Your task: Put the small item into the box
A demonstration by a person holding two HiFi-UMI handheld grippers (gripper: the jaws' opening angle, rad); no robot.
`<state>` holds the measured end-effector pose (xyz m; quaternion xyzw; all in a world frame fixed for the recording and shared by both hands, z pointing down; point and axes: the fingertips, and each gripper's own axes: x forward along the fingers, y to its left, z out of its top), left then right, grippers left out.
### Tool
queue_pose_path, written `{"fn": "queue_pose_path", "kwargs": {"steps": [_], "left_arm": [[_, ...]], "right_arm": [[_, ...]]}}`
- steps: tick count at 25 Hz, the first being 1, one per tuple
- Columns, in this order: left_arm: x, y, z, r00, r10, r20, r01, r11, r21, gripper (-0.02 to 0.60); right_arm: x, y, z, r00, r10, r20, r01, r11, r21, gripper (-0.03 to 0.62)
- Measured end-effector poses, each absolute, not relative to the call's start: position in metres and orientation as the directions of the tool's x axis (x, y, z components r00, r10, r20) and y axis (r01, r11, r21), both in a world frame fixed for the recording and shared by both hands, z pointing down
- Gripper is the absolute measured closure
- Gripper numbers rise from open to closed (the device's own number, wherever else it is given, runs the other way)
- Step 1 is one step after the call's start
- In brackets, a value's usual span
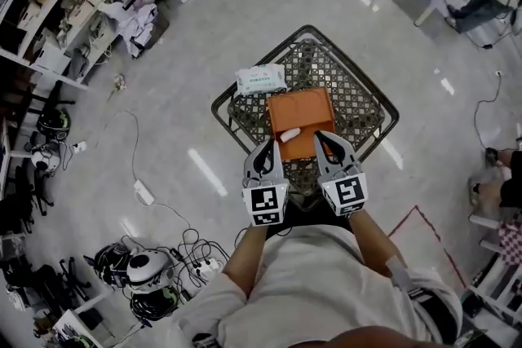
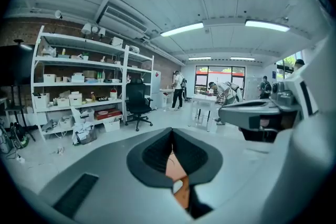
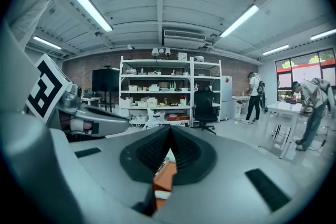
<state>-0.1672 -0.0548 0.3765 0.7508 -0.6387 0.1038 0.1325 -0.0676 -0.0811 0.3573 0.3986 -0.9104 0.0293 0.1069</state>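
On the mesh desk point(image 1: 367, 106), an orange box point(image 1: 306, 114) lying flat near the middle, with a white pack of wipes point(image 1: 261, 79) touching its far left corner. On the box's orange surface, close to the near left corner, the small item point(image 1: 289, 134): white, oblong, lying flat and touched by neither tool. Just over the near edge of the box, both tools side by side and a little apart, pointing away from the person. Left tool point(image 2: 171, 132): jaws fully together at the tips, nothing gripped, only a sliver of orange box and a pale patch visible through the wedge below the tips; tips just beside the small item in the head view, on its near left. Right tool point(image 3: 170, 134): jaws likewise closed tip to tip and empty, orange box showing beneath, tips over the box's near right part. Around the desk, pale glossy floor point(image 1: 204, 37), with loose cables point(image 1: 175, 216) at the left.
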Motion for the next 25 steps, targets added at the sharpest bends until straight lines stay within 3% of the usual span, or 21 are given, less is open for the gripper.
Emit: {"fn": "queue_pose_path", "kwargs": {"steps": [7, 17, 25], "left_arm": [[-0.156, -0.038, 0.325, 0.186, -0.957, 0.222, -0.982, -0.187, 0.019, 0.572], [-0.118, -0.046, 0.266, 0.158, -0.983, 0.097, -0.985, -0.151, 0.079, 0.572], [-0.098, -0.041, 0.261, 0.179, -0.979, 0.096, -0.983, -0.175, 0.049, 0.572]], "right_arm": [[-0.044, -0.056, 0.289, -0.646, -0.757, 0.093, -0.754, 0.653, 0.07, 0.591], [-0.011, -0.052, 0.23, -0.653, -0.757, 0.024, -0.749, 0.65, 0.128, 0.591], [0.005, -0.049, 0.227, -0.653, -0.757, -0.007, -0.752, 0.647, 0.127, 0.591]]}}
